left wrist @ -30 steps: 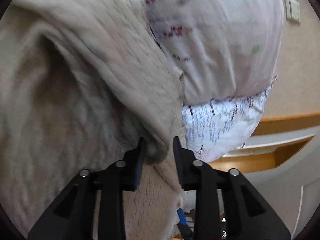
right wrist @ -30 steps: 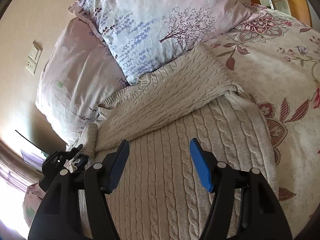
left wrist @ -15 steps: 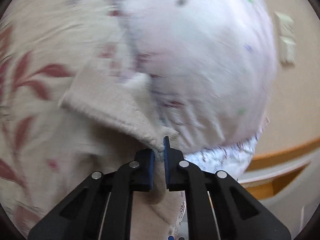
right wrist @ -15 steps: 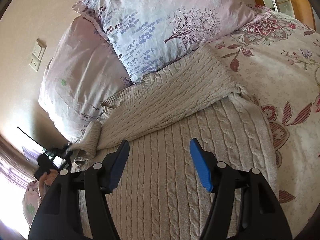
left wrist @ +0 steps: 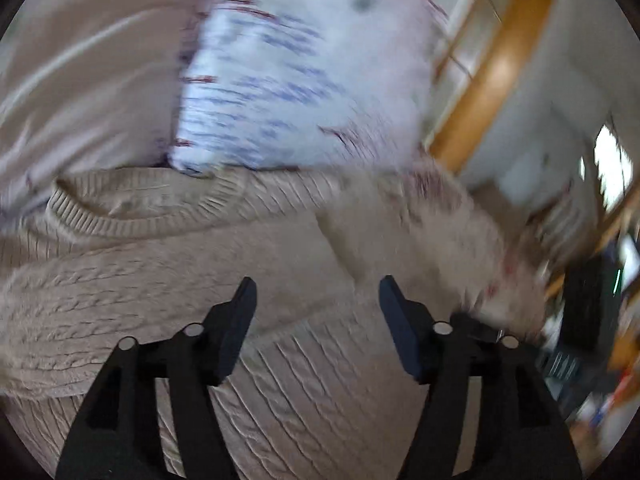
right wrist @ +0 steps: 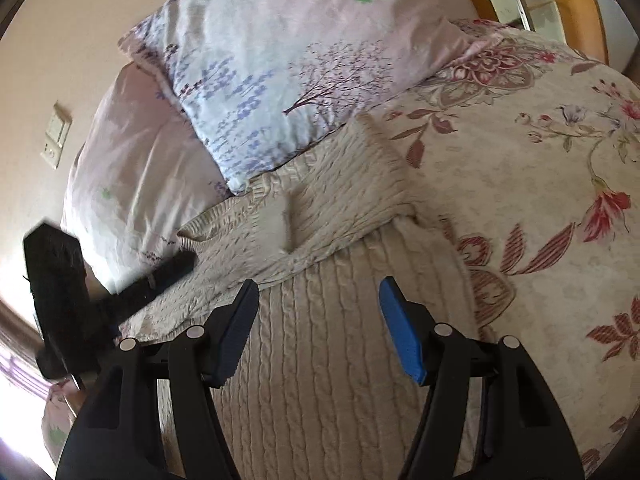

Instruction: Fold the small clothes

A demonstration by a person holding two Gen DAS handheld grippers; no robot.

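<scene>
The beige cable-knit sweater (right wrist: 320, 360) lies flat on the floral bedspread (right wrist: 540, 200), its ribbed collar (left wrist: 132, 216) toward twelve o'clock against the blue-printed pillow (right wrist: 260, 72), with both sleeves folded across the chest; it looks thick, soft and fairly heavy for its size — a knit that will sag and stretch if lifted by one point, yet grips itself well enough to stay where it is laid. The left gripper (left wrist: 314, 300) hangs just above the chest with its jaws opening and nothing between them; in the right wrist view it shows as a dark blur at nine o'clock. The right gripper (right wrist: 318, 300) hovers over the lower body panel, jaws parted and empty. The sensible holds, I judge, are the two bottom corners of the hem toward six o'clock — pinch through both layers, lift together and carry them up to the collar; a shallow bite on this bulky fabric may slip.
</scene>
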